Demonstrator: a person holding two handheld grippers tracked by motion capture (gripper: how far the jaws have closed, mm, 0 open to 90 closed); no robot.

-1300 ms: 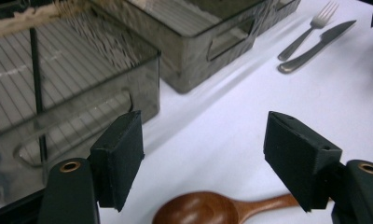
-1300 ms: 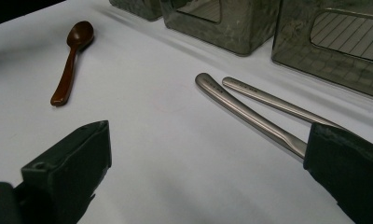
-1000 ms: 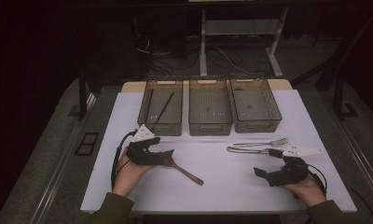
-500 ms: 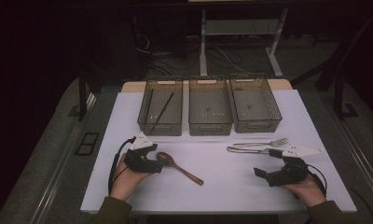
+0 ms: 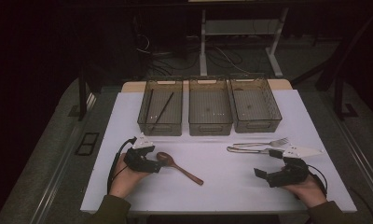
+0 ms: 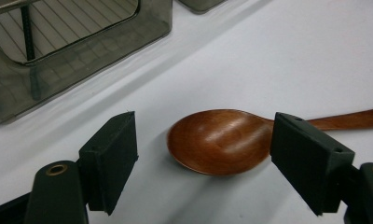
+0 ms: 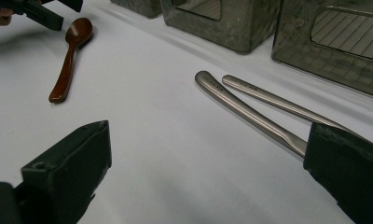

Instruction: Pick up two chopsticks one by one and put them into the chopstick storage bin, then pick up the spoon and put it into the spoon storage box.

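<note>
In the high view, the wooden spoon [image 5: 177, 166] is seen lying flat on the white desk [image 5: 222, 186], lower left of centre, its bowl just off the left gripper [image 5: 149, 164]. The right gripper [image 5: 264, 175] is held low at lower right.

In the left gripper view, the fingers [image 6: 111, 158] are spread wide, with the spoon bowl [image 6: 217, 140] framed between them, untouched. The spoon is judged light, stiff and glossy, so somewhat slippery; the neck behind the bowl is favoured for the grip.

In the right gripper view, the fingers [image 7: 68, 172] are likewise parted wide, nothing held, with metal cutlery handles [image 7: 250, 109] lying ahead.
</note>
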